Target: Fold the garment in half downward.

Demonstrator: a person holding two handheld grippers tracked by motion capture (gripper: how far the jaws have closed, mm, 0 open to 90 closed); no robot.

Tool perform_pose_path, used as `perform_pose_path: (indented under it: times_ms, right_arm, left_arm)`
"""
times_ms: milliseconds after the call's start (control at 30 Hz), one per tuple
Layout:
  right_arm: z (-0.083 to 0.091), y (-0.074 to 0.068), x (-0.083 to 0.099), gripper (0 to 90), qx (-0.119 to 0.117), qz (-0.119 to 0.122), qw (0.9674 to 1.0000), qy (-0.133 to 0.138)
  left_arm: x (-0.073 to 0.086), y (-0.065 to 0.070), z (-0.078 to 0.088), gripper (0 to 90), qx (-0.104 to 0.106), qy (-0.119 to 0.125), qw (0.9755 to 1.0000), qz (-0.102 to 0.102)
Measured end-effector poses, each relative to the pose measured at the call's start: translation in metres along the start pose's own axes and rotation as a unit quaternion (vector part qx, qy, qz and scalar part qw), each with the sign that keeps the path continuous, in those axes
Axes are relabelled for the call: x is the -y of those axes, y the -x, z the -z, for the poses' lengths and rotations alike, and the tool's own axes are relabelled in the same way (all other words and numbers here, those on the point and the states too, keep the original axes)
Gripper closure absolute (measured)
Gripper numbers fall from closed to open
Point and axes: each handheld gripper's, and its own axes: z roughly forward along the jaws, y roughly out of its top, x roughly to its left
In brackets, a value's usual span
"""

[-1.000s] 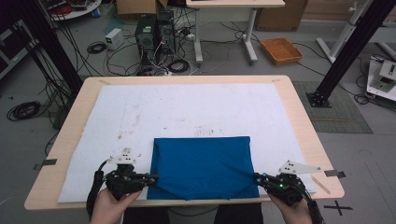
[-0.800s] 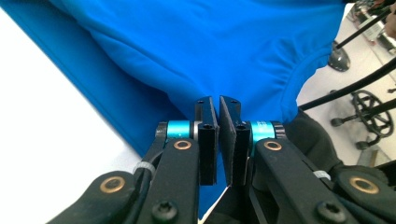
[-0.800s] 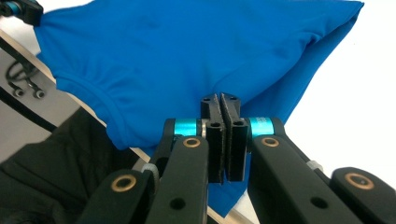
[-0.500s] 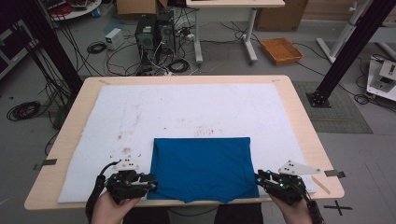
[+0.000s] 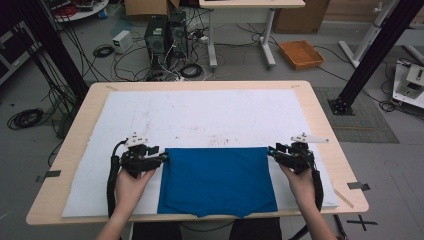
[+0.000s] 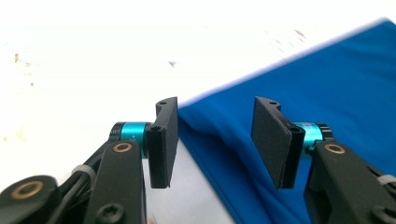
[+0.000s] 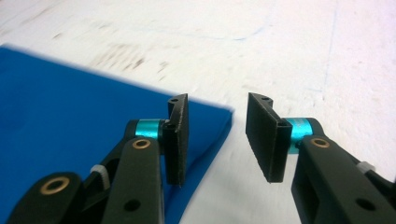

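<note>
A folded blue cloth (image 5: 217,180) lies flat on the white mat (image 5: 200,115), near the table's front edge. My left gripper (image 5: 163,158) sits at the cloth's far left corner and my right gripper (image 5: 270,150) at its far right corner. Both point inward at the cloth. In the left gripper view the jaws (image 6: 215,140) have just been opening, and the cloth's corner (image 6: 205,126) lies loose between them, with neither pad pressing it. In the right gripper view the jaws (image 7: 217,137) have also just been opening, above the cloth's corner (image 7: 219,119).
The mat covers most of the wooden table (image 5: 330,135), with stains (image 5: 220,140) just beyond the cloth. Behind the table on the floor are computer towers (image 5: 167,32), cables, a white desk leg (image 5: 267,35) and an orange tray (image 5: 301,54). A black post (image 5: 372,55) stands at right.
Both hands have slid away from the person along the cloth's sides, from its near corners to its far corners. Both pairs of jaws have opened. The cloth lies as before.
</note>
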Motion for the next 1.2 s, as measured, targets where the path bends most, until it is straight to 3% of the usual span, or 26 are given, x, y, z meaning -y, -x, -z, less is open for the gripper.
perform_pose_path:
  times_ms: [67,100,167,200,300,333,433,467,500,567,667,867,1200]
  right_arm:
    - [-0.016,0.008,-0.002,59.5,0.012,-0.023,0.9996,-0.012]
    - [-0.020,0.009,-0.002,59.4,0.016,-0.024,0.9994,-0.020]
    - [-0.024,0.011,-0.001,58.8,0.017,-0.026,0.9992,-0.026]
    - [-0.030,0.013,-0.001,58.0,0.006,-0.035,0.9988,-0.034]
    - [-0.034,0.011,0.000,58.3,0.003,-0.032,0.9986,-0.042]
    - [-0.037,0.009,0.001,62.5,0.002,-0.021,0.9985,-0.051]
    - [-0.040,0.006,0.002,69.5,0.005,-0.006,0.9984,-0.057]
    - [-0.040,0.005,0.003,79.0,-0.001,0.001,0.9984,-0.057]
    - [-0.039,0.005,0.003,82.8,0.000,0.003,0.9983,-0.058]
    - [-0.038,0.004,0.004,85.0,-0.001,0.006,0.9983,-0.058]
    - [-0.037,0.005,0.004,87.3,-0.002,0.008,0.9984,-0.056]
    - [-0.038,0.011,-0.002,87.7,0.004,0.024,0.9984,-0.051]
    - [-0.055,0.025,-0.028,87.7,0.019,0.046,0.9979,-0.043]
  left_arm:
    - [-0.001,-0.006,-0.009,51.5,-0.010,-0.002,0.9999,0.005]
    - [-0.001,-0.008,-0.012,51.5,-0.013,-0.003,0.9999,0.007]
    - [0.000,-0.011,-0.019,51.5,-0.017,-0.014,0.9997,0.014]
    - [0.001,-0.012,-0.021,51.7,-0.015,-0.020,0.9995,0.017]
    - [0.003,-0.010,-0.025,52.8,-0.016,-0.038,0.9991,0.010]
    - [0.004,-0.009,-0.026,58.2,-0.018,-0.049,0.9986,0.003]
    - [0.005,-0.009,-0.028,63.7,-0.021,-0.058,0.9981,0.000]
    - [0.005,-0.009,-0.028,71.0,-0.024,-0.053,0.9983,-0.003]
    - [0.006,-0.010,-0.028,73.9,-0.016,-0.053,0.9984,0.000]
    - [0.007,-0.010,-0.028,77.8,-0.003,-0.048,0.9988,0.008]
    - [0.007,-0.005,-0.028,86.5,-0.009,-0.046,0.9989,-0.009]
    - [0.004,-0.010,-0.032,87.6,-0.015,-0.034,0.9993,0.001]
    - [-0.018,-0.018,-0.054,87.5,-0.030,-0.025,0.9992,-0.004]
